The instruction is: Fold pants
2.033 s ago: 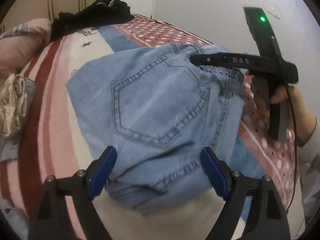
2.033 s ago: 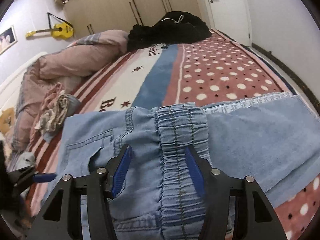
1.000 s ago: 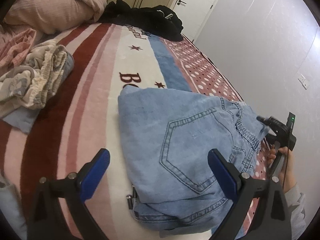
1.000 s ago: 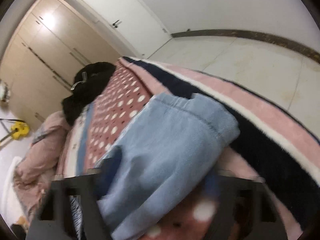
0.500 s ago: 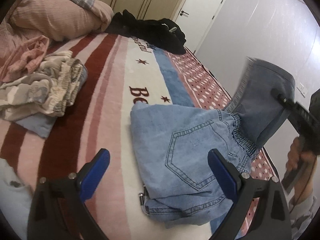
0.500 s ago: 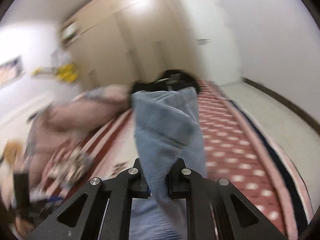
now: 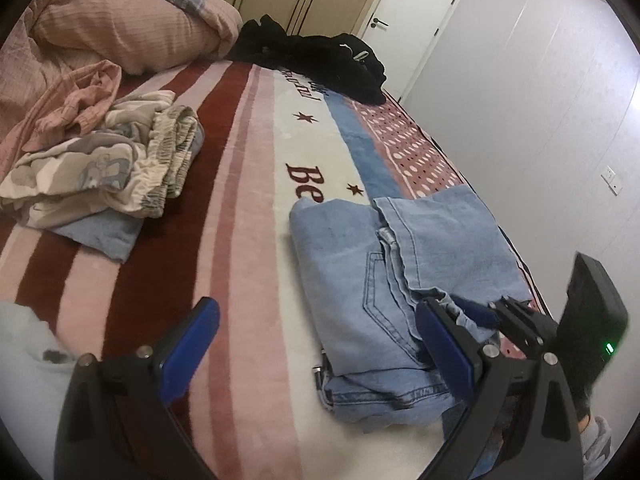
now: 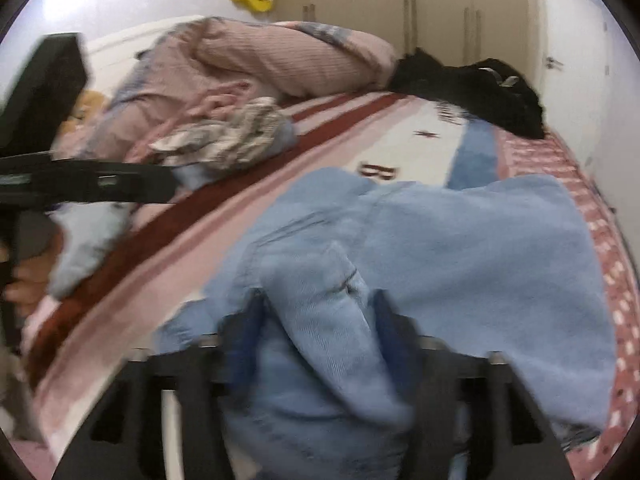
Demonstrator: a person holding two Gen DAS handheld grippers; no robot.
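Light blue jeans [image 7: 360, 264] lie folded on the striped bed blanket [image 7: 240, 208], a leg part laid over the top of the waist part. My left gripper [image 7: 316, 344] is open and empty, low over the blanket just left of the jeans. My right gripper [image 8: 320, 328] has its jaws partly apart with a fold of the jeans [image 8: 440, 256] between them; the view is blurred. In the left wrist view the right gripper [image 7: 476, 312] sits at the jeans' near right edge.
A heap of crumpled clothes [image 7: 100, 168] lies at the left of the bed. A pink duvet [image 7: 120, 28] and a black garment [image 7: 320, 56] lie at the far end. The bed's right edge runs along a white wall [image 7: 540, 120].
My right gripper has swung the lifted jeans leg over and down onto the folded part, and its jaws have widened. My left gripper has stayed open and pulled back a little.
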